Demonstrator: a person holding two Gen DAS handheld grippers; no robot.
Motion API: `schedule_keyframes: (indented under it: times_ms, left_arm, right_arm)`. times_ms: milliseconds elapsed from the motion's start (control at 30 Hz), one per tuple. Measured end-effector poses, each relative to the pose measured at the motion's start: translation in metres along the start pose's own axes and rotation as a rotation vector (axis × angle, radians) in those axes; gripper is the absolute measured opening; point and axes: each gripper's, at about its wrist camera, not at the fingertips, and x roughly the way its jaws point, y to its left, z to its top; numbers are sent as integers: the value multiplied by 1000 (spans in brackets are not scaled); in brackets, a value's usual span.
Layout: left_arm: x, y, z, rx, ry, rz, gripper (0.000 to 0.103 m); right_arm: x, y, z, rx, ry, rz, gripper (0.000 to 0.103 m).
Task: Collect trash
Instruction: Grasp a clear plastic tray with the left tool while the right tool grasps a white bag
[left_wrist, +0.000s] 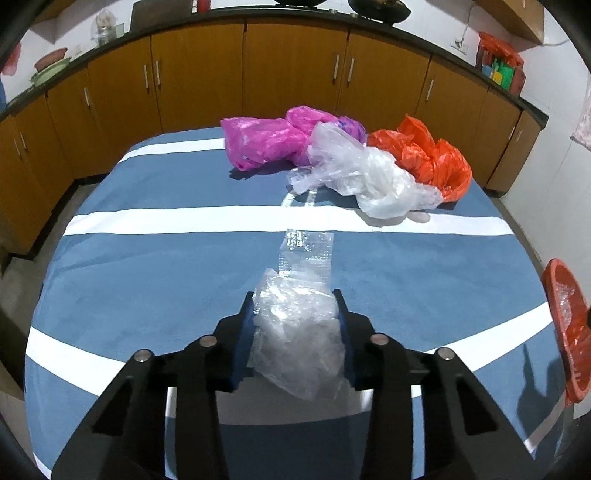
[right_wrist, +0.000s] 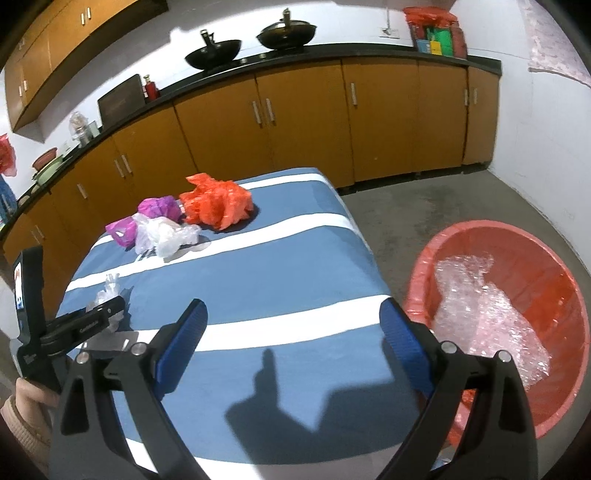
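- While the left hand-held gripper pinches a clear plastic wad, the red bin lies to its right, past the table edge.
- Right hand-held gripper, spread and empty, is nearer the bin.

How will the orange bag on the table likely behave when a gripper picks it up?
The orange bag is crumpled thin plastic, so it will probably be floppy, sagging and trailing from whatever fold is pinched. It looks light for its bulk, puffed up with air. Its glossy film may slip between the pads, much as the clear wrap bunches in the left gripper.
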Motion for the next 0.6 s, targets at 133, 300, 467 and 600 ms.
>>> schedule_keyframes:
  times_ms: [133, 300, 467, 600]
  left_arm:
    - [-9, 21, 2, -24, -30, 12, 39]
    - [-19, 57, 6, -54, -89, 44, 39]
    - [-30, 91, 14, -94, -148, 65, 39]
    - [-34, 111, 18, -125, -179, 81, 39]
  right_arm:
    - [10, 22, 4, -44, -5, 54, 92]
    - [32, 61, 12, -117, -14, 138, 92]
    - [62, 101, 27, -193, -32, 180, 91]
    - [93, 130, 42, -244, -25, 195, 85]
